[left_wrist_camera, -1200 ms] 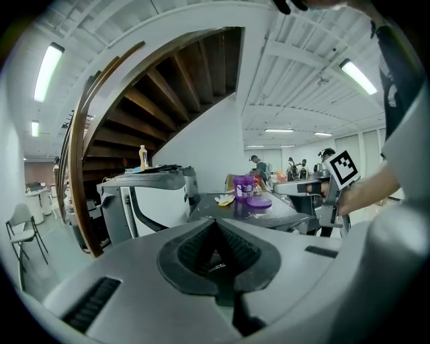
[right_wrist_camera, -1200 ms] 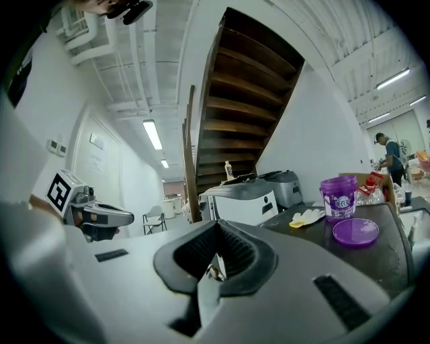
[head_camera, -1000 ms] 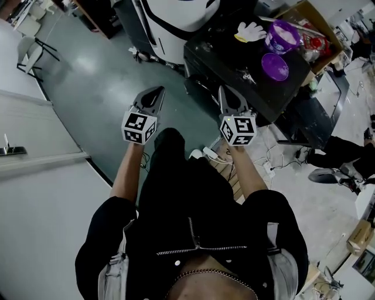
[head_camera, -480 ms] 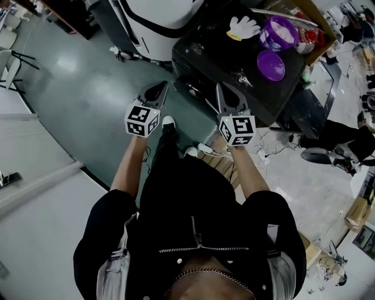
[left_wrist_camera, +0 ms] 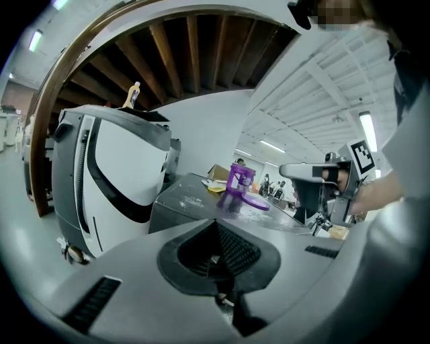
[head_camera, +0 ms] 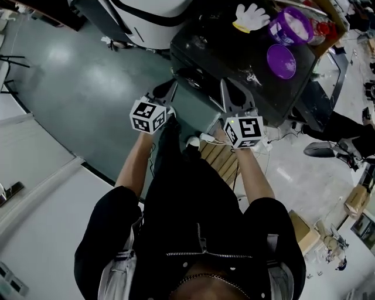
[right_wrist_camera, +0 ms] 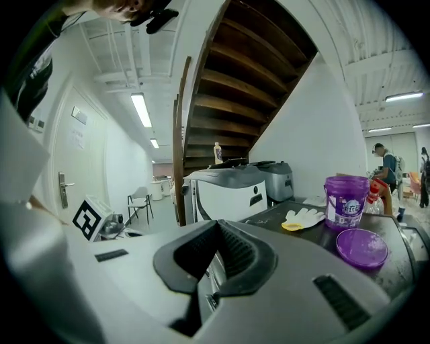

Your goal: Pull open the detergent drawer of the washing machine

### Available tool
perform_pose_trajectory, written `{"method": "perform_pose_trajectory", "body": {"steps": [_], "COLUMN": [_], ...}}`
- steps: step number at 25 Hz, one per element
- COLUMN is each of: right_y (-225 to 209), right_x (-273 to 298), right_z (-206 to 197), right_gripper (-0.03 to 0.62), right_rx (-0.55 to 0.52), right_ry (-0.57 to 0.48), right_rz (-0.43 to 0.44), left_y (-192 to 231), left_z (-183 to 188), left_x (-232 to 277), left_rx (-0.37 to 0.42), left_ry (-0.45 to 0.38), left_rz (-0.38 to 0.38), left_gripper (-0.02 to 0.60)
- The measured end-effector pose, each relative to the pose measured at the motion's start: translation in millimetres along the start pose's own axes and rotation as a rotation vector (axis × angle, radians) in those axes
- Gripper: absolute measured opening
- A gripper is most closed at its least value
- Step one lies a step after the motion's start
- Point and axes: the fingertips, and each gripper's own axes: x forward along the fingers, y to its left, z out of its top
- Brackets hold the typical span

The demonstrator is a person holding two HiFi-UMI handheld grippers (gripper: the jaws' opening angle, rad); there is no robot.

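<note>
Left tool (head_camera: 167,88) and right tool (head_camera: 227,88), closed, empty, now nearer black machine (head_camera: 234,55) edge; open floor (head_camera: 76,88) leftward.

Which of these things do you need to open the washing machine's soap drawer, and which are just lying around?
For the job: washing machine, left claw, right claw.
Just lying about: white glove, purple tub and purple lid on the machine's top; wooden pallet on the floor.

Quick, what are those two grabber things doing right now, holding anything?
Left gripper: jaws closed, holding nothing.
Right gripper: jaws closed, holding nothing.
</note>
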Motion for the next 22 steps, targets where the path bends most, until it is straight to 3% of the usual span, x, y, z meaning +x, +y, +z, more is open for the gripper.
{"method": "perform_pose_trajectory", "body": {"steps": [5, 9, 10, 12, 15, 19, 22], "right_y": [0.9, 1.5, 1.9, 1.7, 0.2, -3.4, -6.8], "right_x": [11.9, 17.3, 17.7, 17.6, 16.0, 14.7, 14.0], "right_z": [-14.3, -23.0, -24.4, -27.7, -32.8, -40.8, -49.4], "right_gripper": [0.006, 0.006, 0.006, 0.006, 0.006, 0.006, 0.006], "right_rx": [0.012, 0.010, 0.011, 0.012, 0.015, 0.024, 0.037], "right_ry": [0.025, 0.049, 0.053, 0.060, 0.070, 0.085, 0.101], "right_rz": [-0.012, -0.008, -0.009, -0.011, -0.018, -0.036, -0.049], "left_y": [16.7, 22.9, 21.8, 20.0, 23.1, 36.1, 41.4], "left_z": [-33.8, -46.5, -47.9, -52.1, -62.3, -72.8, -83.1], "left_x": [18.6, 34.1, 38.2, 48.1, 62.8, 78.8, 92.4], "left_rx": [-0.110, -0.209, -0.249, -0.371, -0.557, -0.740, -0.818], "left_ry": [0.026, -0.004, -0.020, -0.053, -0.094, -0.152, -0.160], "left_rz": [-0.036, -0.089, -0.122, -0.200, -0.292, -0.340, -0.362], "left_gripper": [0.015, 0.017, 0.031, 0.164, 0.269, 0.310, 0.314]}}
